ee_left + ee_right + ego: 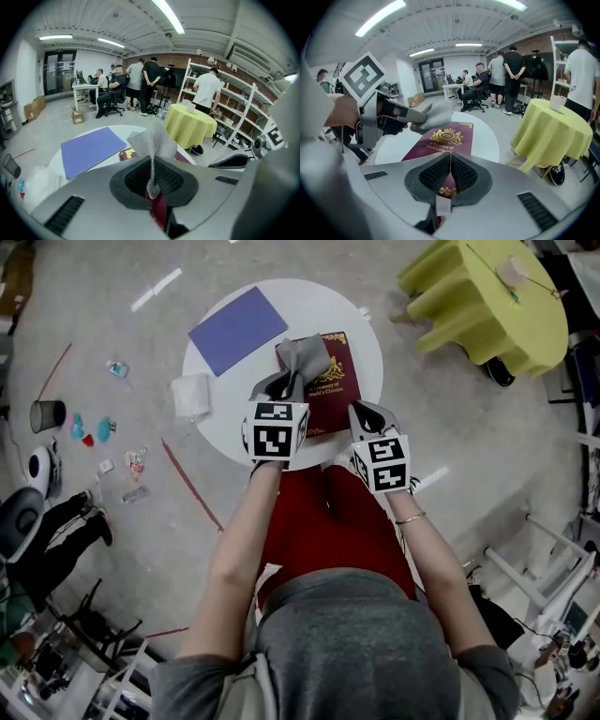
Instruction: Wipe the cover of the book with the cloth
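Observation:
A maroon book (335,385) with gold print lies on the round white table (361,329). My left gripper (291,381) is shut on a grey cloth (305,356), which stands up from its jaws over the book's far left part. In the left gripper view the cloth (152,140) rises from the closed pads, with the book (126,153) just behind. My right gripper (367,414) is shut at the book's near right edge. In the right gripper view its pads meet at the tips (450,159) above the book cover (447,138), and the cloth (433,115) hangs over the far left.
A purple sheet (237,329) lies on the table's far left. A crumpled white cloth (192,395) hangs at the left rim. A yellow-green covered table (487,296) stands to the right. Small litter and a bin (47,414) are on the floor at left. Several people stand far off.

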`<state>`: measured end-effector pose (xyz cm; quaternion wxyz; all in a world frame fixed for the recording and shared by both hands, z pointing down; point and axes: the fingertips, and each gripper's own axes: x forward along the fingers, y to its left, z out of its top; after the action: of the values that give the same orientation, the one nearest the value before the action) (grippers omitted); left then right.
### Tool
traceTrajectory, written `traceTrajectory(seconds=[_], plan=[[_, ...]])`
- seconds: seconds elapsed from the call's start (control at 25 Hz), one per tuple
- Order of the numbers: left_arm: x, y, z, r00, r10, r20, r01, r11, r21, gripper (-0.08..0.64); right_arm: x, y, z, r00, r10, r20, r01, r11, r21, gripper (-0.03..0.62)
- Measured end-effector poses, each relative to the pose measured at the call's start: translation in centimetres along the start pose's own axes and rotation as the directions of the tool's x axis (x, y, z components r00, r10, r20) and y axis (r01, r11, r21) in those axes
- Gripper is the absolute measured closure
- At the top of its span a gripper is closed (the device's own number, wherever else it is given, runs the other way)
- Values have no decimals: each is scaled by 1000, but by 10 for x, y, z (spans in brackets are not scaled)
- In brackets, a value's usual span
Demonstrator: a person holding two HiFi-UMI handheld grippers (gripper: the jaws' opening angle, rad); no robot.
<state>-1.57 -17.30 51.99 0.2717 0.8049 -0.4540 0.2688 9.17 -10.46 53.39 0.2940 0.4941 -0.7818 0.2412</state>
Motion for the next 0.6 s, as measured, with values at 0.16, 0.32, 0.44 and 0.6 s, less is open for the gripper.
traceTrajectory(seconds=[0.16,0.32,0.44,0.6], plan=[[16,-36,8,999,-45,-10,45,998,44,537,-15,-6,5,999,13,51,-16,998,55,563],[32,-71,10,996,-88,-27,90,993,74,537,-31,-19,-2,998,-3,62,-3,995,95,563],[44,-88,7,993,-106,-43,109,990,84,537,-38,-28,-8,998,-13,61,6,994,105,563],[58,-97,-5,992,-97,-81,104,991,89,537,-43,-37,-13,998,-12,60,5,994,113,563]])
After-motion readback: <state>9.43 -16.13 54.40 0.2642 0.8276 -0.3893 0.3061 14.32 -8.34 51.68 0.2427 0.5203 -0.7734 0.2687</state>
